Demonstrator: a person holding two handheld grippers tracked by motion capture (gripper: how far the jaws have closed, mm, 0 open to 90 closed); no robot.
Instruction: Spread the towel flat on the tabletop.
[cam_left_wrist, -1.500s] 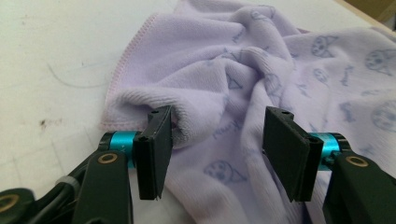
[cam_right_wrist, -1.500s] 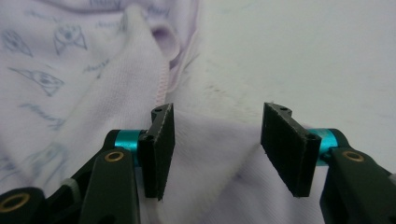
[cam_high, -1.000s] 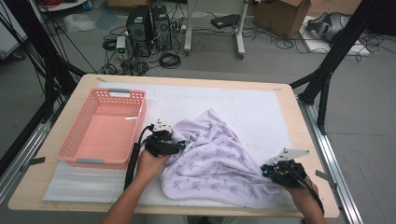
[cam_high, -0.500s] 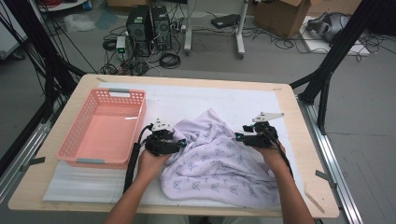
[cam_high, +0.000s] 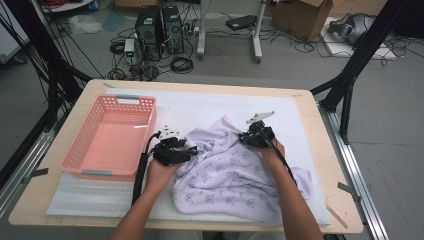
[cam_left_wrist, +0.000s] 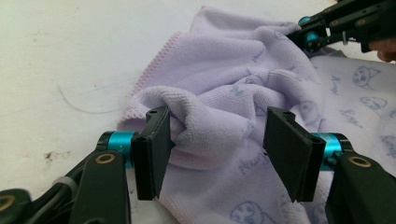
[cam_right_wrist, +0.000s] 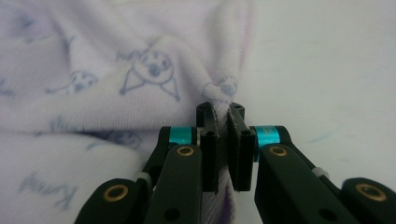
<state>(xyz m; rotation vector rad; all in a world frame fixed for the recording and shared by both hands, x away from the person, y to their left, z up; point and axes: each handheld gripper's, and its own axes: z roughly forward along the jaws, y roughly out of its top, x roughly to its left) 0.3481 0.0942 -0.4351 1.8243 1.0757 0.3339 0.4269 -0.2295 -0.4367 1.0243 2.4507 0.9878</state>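
Pinching a lilac towel (cam_high: 235, 175) at its far edge, mid-table on the white mat (cam_high: 200, 107).

Right gripper (cam_right_wrist: 223, 135) has its jaws clamped tight on a fold of the towel; left gripper (cam_left_wrist: 219, 154) sits with jaws wide apart around a bunched-up fold, one pad touching it. Towel print is little cat faces plus some cursive writing, too blurry to read. Pink basket (cam_high: 107, 137) sits just left of it.

Towel (cam_high: 235, 172) was pale lilac w/ blue cartoon-face print; basket (cam_high: 107, 137) pink; mat (cam_high: 200, 107) white; gripper (cam_right_wrist: 223, 140) jaws black w/ teal collars.
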